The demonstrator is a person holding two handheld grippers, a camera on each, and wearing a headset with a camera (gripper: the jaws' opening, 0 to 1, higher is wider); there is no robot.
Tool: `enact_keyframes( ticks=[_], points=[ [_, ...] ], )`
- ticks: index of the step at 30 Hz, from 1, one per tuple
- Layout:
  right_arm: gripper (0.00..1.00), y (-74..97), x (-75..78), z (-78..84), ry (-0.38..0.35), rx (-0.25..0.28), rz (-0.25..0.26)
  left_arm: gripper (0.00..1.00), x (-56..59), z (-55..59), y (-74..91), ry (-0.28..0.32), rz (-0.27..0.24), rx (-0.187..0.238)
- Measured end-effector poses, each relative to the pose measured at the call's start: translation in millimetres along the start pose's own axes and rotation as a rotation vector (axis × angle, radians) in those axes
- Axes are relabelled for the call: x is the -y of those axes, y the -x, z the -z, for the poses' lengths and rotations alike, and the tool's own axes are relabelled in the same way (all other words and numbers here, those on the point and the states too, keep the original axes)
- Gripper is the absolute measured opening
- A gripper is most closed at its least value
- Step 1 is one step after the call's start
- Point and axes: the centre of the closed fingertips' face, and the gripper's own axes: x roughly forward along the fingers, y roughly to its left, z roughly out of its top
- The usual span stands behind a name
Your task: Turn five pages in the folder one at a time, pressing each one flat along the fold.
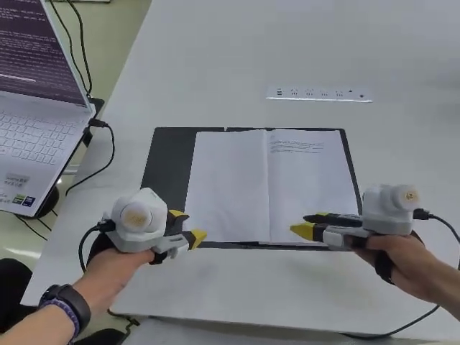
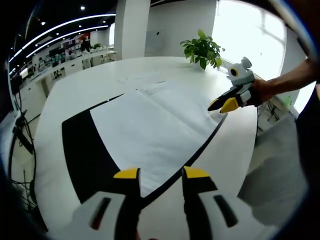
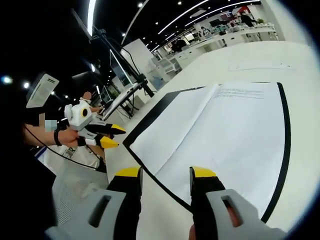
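An open folder [image 1: 266, 183] with a black cover and white pages lies flat on the white table; its fold [image 1: 267, 187] runs away from me. The right page has a few printed lines at its top. My left gripper [image 1: 187, 225] hovers at the folder's near left corner, open with nothing between its fingers [image 2: 161, 173]. My right gripper [image 1: 305, 223] is open at the near edge of the right page, and its jaws straddle the folder's black border [image 3: 165, 172]. Each gripper appears in the other's view: the right gripper [image 2: 225, 105] and the left gripper [image 3: 112, 136].
An open laptop [image 1: 32, 122] sits at the table's left edge with cables [image 1: 100, 158] trailing toward the folder. A power strip [image 1: 318, 93] is set in the table beyond the folder. A potted plant [image 2: 202, 50] stands at the far end.
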Motion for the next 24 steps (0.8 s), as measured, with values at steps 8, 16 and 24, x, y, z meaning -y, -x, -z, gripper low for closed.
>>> enact_keyframes(
  ticks=[8, 16, 24],
  points=[
    [0.44, 33.7, 6.0, -14.0, 0.062, 0.052, 0.097, 0.39, 4.4, -14.8, 17.3, -0.025, -0.001, 0.033],
    [0.51, 63.9, 0.7, -23.0, 0.106, 0.093, 0.154, 0.46, 10.3, -28.7, 36.5, -0.049, 0.0, 0.062],
    [0.61, 86.3, -3.6, -23.4, 0.174, 0.08, 0.21, 0.55, 12.2, -40.4, 54.8, -0.027, -0.013, 0.104]
  ],
)
